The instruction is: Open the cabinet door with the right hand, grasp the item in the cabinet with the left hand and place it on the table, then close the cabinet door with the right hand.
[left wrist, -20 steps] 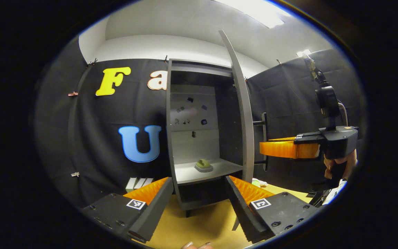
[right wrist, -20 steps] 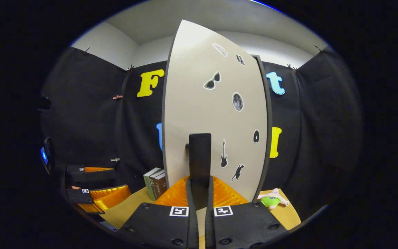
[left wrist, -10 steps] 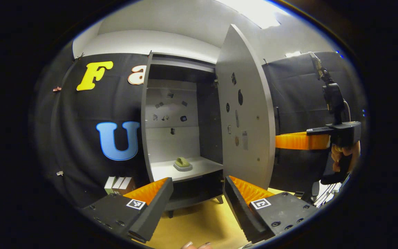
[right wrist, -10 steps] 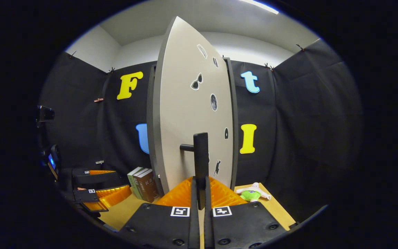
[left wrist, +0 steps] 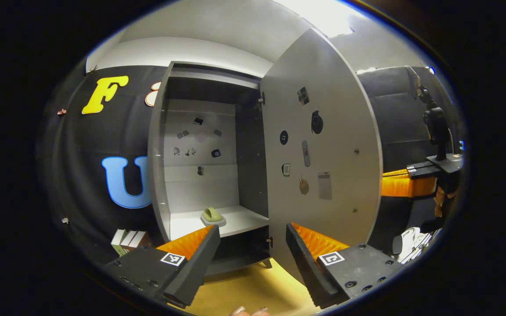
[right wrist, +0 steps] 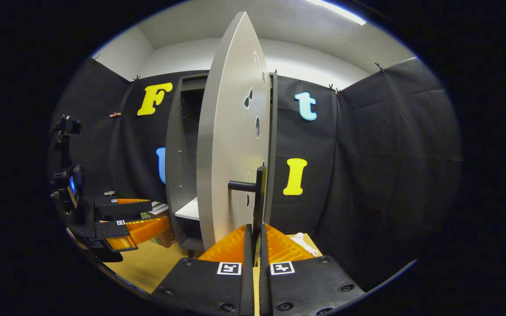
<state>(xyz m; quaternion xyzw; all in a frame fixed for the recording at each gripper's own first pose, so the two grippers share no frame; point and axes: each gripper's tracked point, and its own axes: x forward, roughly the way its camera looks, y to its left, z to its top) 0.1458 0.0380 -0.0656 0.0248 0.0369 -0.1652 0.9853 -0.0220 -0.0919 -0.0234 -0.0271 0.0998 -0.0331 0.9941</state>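
Your right gripper [right wrist: 256, 228], at the bottom centre of the right gripper view, is clamped narrow on the door handle [right wrist: 259, 193]; both fingers press the upright bar from either side. The cabinet door [left wrist: 319, 153] stands swung well out, its inner face taking the middle right of the left gripper view, so I judge the opening step to be done or nearly so.

Your left gripper [left wrist: 248, 239] sits at the bottom centre of its own view with its fingers spread wide and nothing between them. It also shows at the lower left of the right gripper view, out in front of the cabinet [left wrist: 160, 145] and not yet inside it.

The item [left wrist: 211, 215], a small greenish thing on a pale base, rests on the white shelf [left wrist: 235, 221] just above your left finger in the left gripper view, a little left of the frame's centre. What exactly it is I cannot tell.

So one of three parts looks complete. Left to do: reach the left gripper into the cabinet, close on the item, bring it out and set it on the yellow surface [left wrist: 244, 289] at the bottom of the frame, then push the door shut with the right gripper. Books [left wrist: 128, 239] stand at the lower left beside the cabinet.
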